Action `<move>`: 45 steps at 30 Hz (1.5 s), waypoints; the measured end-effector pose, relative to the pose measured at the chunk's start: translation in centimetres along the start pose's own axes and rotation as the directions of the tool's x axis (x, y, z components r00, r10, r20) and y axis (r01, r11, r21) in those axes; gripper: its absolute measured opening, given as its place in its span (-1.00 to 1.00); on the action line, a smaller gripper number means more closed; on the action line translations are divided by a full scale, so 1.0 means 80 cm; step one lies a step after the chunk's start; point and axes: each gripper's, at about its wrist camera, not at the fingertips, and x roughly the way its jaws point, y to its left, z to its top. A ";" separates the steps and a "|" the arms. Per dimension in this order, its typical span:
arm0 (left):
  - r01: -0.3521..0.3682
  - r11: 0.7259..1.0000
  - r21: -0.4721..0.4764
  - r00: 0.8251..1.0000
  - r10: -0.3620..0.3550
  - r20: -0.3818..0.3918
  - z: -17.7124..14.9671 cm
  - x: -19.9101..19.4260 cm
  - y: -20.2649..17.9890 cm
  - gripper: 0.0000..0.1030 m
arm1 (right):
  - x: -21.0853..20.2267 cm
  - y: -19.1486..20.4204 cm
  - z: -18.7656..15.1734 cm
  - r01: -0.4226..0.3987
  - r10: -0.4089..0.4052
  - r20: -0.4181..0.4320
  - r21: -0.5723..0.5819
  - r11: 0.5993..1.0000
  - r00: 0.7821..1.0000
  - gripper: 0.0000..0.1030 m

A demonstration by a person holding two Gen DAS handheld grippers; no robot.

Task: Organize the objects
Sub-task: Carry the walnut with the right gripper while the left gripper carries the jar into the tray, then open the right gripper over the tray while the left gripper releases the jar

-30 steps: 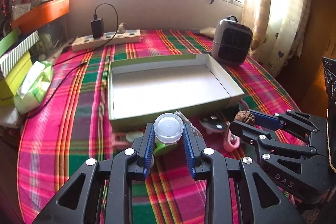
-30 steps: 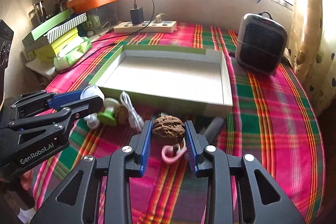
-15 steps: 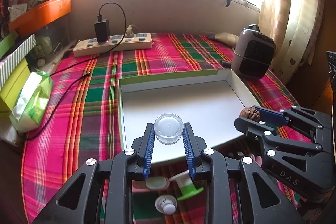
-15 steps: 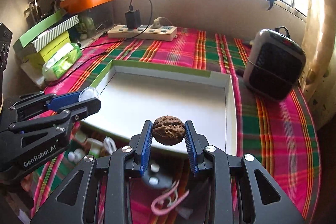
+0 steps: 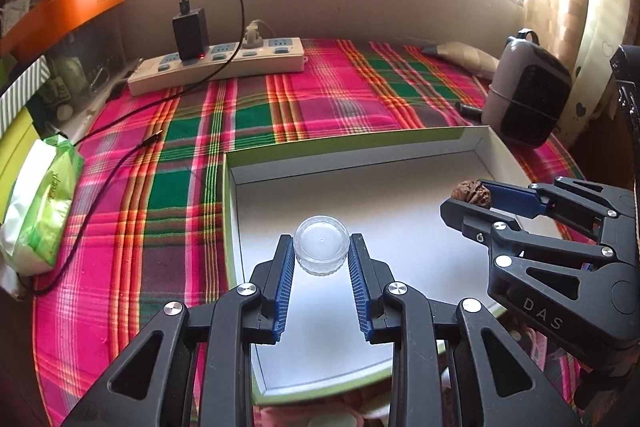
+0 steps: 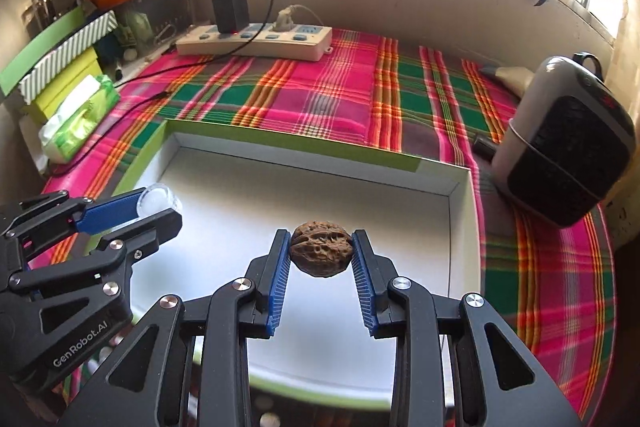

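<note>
My left gripper (image 5: pixel 321 251) is shut on a small clear round plastic jar (image 5: pixel 321 243), which hangs over the left half of a shallow green-edged box with a white floor (image 5: pixel 352 151). My right gripper (image 6: pixel 322 251) is shut on a brown walnut (image 6: pixel 322 249), held above the middle of the same box (image 6: pixel 288 143). In the left wrist view the right gripper (image 5: pixel 466 199) stands to the right with the walnut (image 5: pixel 470 193) at its tip. Over at the left of the right wrist view, the left gripper (image 6: pixel 160 205) carries the jar (image 6: pixel 158 199).
The box lies on a pink and green plaid tablecloth (image 5: pixel 180 163). Behind it is a power strip (image 5: pixel 216 65) with a black charger and a trailing cable. A small grey heater (image 6: pixel 568 147) stands right of the box, a tissue pack (image 5: pixel 40 211) and stacked boxes (image 6: pixel 60 67) left.
Both grippers have moved forward from the cluttered near side of the table to above the box floor, carrying the jar and the walnut. The loose items have dropped out of view below.
</note>
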 end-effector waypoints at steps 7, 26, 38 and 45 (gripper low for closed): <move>0.001 1.000 -0.002 1.000 -0.001 -0.009 0.006 0.014 0.004 -0.51 | 0.019 -0.003 0.007 0.019 -0.019 -0.019 -0.006 1.000 1.000 -0.37; -0.008 1.000 0.008 1.000 0.008 -0.025 0.007 0.028 0.002 -0.50 | 0.039 0.000 0.013 0.024 -0.025 -0.036 -0.017 1.000 0.999 -0.37; -0.013 1.000 0.004 1.000 0.013 -0.022 0.006 0.024 0.001 -0.35 | 0.034 -0.002 0.012 0.033 -0.033 -0.024 -0.004 0.999 0.999 -0.09; -0.031 0.999 -0.008 0.999 0.031 -0.009 0.002 0.010 0.002 -0.32 | 0.020 -0.007 0.007 0.026 -0.026 -0.008 0.024 0.999 1.000 -0.04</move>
